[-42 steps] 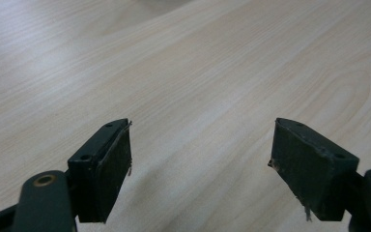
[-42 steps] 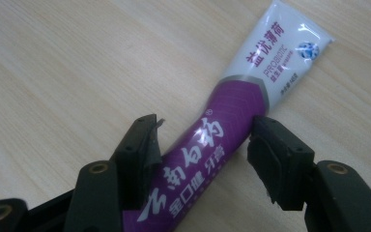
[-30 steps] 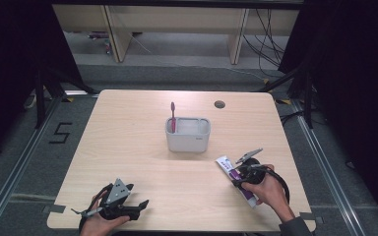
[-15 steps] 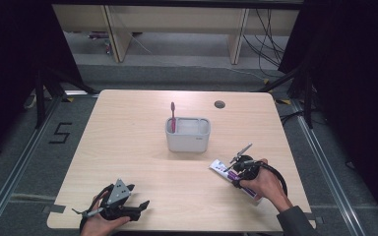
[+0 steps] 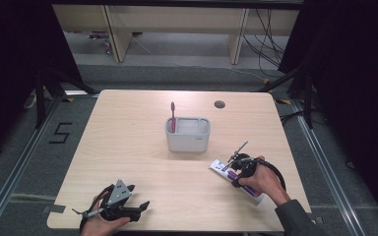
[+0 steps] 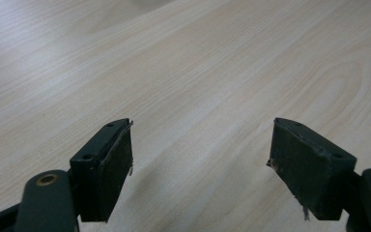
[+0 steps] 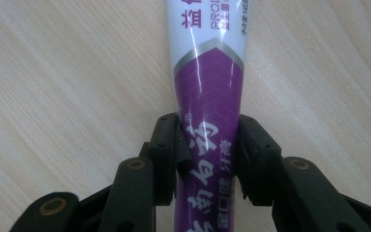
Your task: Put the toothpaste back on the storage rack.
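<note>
A purple and white toothpaste tube (image 7: 207, 72) lies flat on the wooden table (image 5: 142, 147) at the front right, its white end (image 5: 218, 167) pointing left. My right gripper (image 7: 207, 154) reaches over it from the right. Its jaws have just been closing, and the pads now press on both sides of the tube's purple part. In the high view the right gripper (image 5: 236, 172) covers the tube's middle. My left gripper (image 5: 138, 196) rests at the front left of the table, jaws wide open over bare wood, and nothing is between its fingers (image 6: 111, 164).
A grey rectangular holder (image 5: 188, 135) stands mid-table with a pink toothbrush (image 5: 173, 115) upright in its left end. A round cable hole (image 5: 219, 104) is near the far edge. Rails and dark floor surround the table.
The right gripper has shifted slightly left along the tube and its jaws have narrowed onto it. The left gripper has kept still.
</note>
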